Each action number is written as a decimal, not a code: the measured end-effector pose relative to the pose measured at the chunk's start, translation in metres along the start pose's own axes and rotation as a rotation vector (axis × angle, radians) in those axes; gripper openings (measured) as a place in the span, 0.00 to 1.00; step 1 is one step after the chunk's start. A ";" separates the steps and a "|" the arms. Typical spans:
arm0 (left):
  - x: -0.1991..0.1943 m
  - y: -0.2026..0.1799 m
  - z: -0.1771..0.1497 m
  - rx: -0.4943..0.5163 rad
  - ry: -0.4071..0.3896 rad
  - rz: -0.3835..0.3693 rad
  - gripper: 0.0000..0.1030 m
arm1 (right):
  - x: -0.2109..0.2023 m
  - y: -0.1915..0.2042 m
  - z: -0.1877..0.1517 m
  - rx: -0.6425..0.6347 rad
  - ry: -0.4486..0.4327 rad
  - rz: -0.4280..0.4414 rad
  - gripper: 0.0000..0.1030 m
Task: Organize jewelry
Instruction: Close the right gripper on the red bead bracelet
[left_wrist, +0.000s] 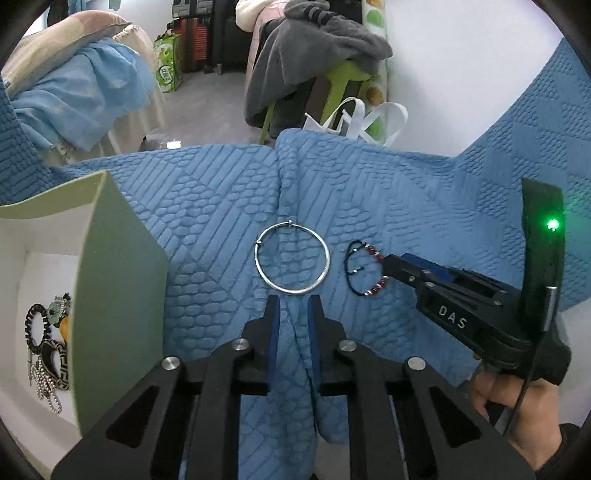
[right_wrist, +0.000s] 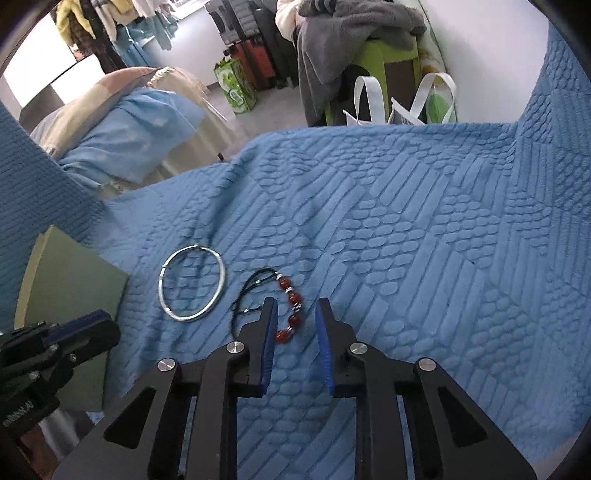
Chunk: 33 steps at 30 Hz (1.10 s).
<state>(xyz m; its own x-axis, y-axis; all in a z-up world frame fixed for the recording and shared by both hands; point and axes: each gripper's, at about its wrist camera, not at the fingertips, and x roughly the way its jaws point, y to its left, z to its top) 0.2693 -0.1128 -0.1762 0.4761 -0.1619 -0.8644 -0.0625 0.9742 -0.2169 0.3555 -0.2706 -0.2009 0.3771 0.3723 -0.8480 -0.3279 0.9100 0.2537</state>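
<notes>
The white letters "DAS" stand on the black body of the right gripper (left_wrist: 386, 267), seen from the left wrist camera. A green carton (left_wrist: 168, 62) on the floor beyond the bed's far edge carries printing too small to read. Nothing else is legible.

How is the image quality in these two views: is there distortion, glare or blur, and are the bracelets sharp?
Left wrist view: strong fisheye bending with dark corners; a green lamp on the right gripper flares; the silver bangle is sharp. Right wrist view: same curvature, soft even light, faint shadows; the red-bead bracelet is clear, the left gripper at the edge is blurred.
</notes>
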 end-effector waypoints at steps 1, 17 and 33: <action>0.003 0.000 0.001 -0.002 0.001 0.003 0.15 | 0.001 0.000 0.000 -0.012 0.002 -0.012 0.18; 0.024 0.016 0.005 -0.062 0.014 0.039 0.15 | 0.009 0.017 -0.007 -0.133 0.012 -0.074 0.17; 0.043 0.018 0.010 -0.097 0.046 0.037 0.15 | 0.009 0.018 -0.010 -0.162 0.006 -0.130 0.07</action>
<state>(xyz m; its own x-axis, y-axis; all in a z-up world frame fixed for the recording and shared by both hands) 0.2972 -0.1006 -0.2131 0.4313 -0.1351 -0.8920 -0.1649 0.9603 -0.2252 0.3439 -0.2533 -0.2085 0.4202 0.2519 -0.8718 -0.4120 0.9089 0.0640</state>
